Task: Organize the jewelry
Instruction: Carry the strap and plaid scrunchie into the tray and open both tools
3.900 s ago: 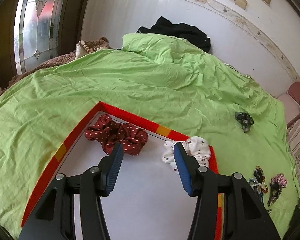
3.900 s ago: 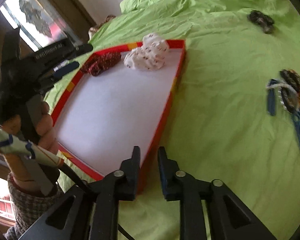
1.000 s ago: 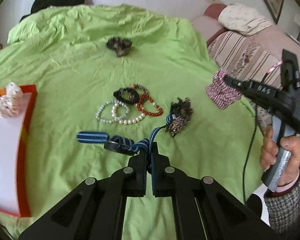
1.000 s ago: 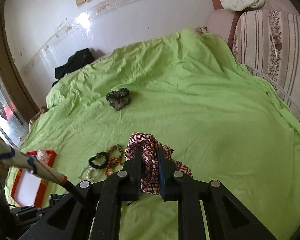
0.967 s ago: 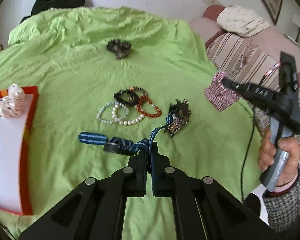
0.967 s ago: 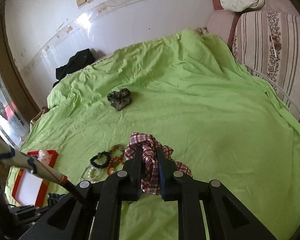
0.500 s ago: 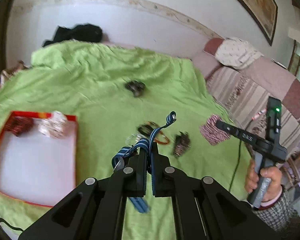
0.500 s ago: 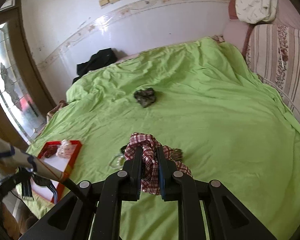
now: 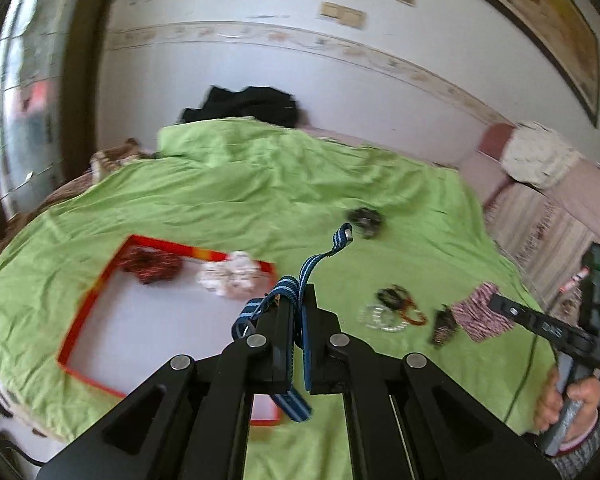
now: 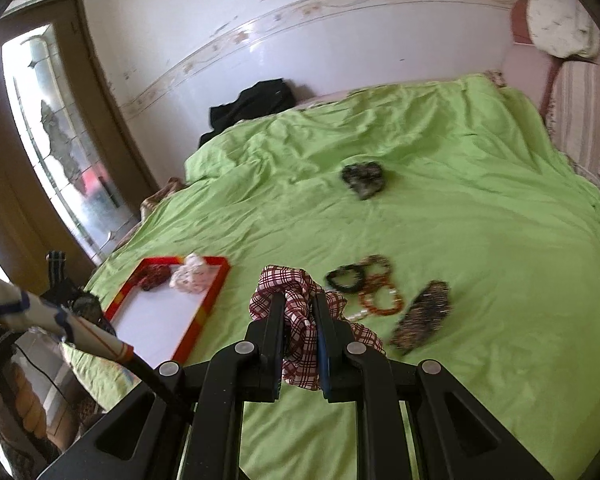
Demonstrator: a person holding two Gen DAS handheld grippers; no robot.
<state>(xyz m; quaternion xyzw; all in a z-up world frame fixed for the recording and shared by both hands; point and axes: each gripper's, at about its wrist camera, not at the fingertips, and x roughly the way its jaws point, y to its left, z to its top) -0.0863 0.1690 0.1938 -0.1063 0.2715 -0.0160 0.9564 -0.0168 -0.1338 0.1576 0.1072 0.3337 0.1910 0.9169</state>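
jewelry and hair things lie scattered on the green bedsheet (image 10: 480, 240): bead bracelets (image 10: 364, 284) in a loose cluster, a dark hair clip (image 10: 422, 314) just beside them, a dark scrunchie (image 10: 362, 178) well apart. the left tool (image 9: 296, 308) is clenched on a woven blue striped strap (image 9: 300, 280), its ends hanging free above the red-rimmed tray (image 9: 80, 320), likely so it can be dropped there. the right tool (image 10: 298, 312) grips a soft plaid scrunchie (image 10: 296, 320), held clear of the bed. in the tray's far corner sit a red dotted scrunchie (image 9: 150, 266) and a white one (image 9: 230, 278), bunched together, leaving the smooth white floor free.
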